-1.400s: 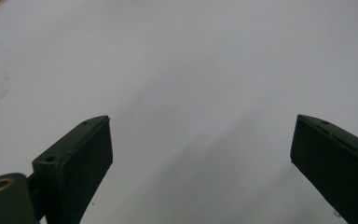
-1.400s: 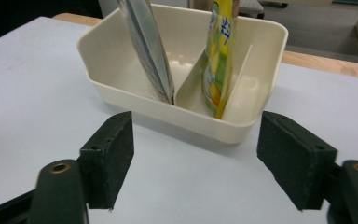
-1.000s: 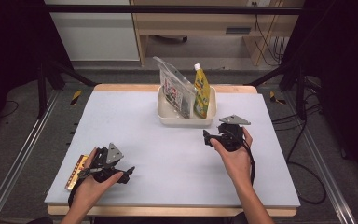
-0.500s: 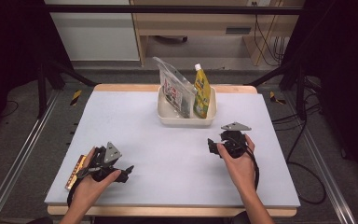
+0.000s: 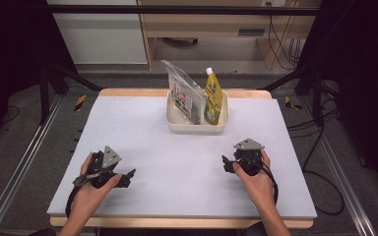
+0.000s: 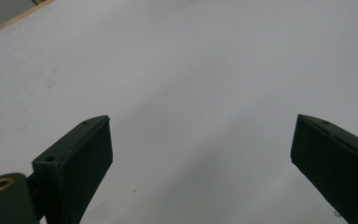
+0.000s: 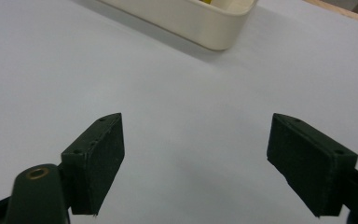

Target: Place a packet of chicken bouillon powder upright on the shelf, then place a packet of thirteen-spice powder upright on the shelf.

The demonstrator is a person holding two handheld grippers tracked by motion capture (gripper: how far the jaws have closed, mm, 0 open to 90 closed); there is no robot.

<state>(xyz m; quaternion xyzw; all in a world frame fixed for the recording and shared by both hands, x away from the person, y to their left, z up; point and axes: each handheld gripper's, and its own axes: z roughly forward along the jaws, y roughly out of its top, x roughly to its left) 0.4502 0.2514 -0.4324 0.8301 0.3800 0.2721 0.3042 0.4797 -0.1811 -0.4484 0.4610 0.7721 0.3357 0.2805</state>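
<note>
A cream tray (image 5: 197, 127) stands at the back middle of the pale table (image 5: 177, 196). In it stand a yellow spouted pouch (image 5: 213, 96) and a clear printed bag (image 5: 184, 92), both upright. My left gripper (image 5: 127, 176) rests low over the near left of the table, open, with bare tabletop between its jaws (image 6: 203, 120). My right gripper (image 5: 226, 165) hovers over the near right, well short of the tray. It stands open (image 7: 196, 116); its jaws have just closed a little, with nothing between them. The tray's near wall (image 7: 191, 21) lies ahead of it.
Wooden table edges run along the back (image 5: 128, 92) and front. Metal rails (image 5: 24, 162) flank the table on the floor, and cables (image 5: 320, 147) lie at the right. A wooden bench (image 5: 211, 29) stands behind.
My right gripper has drawn back from the tray toward the near edge and sunk lower. The left gripper has stayed where it was.
</note>
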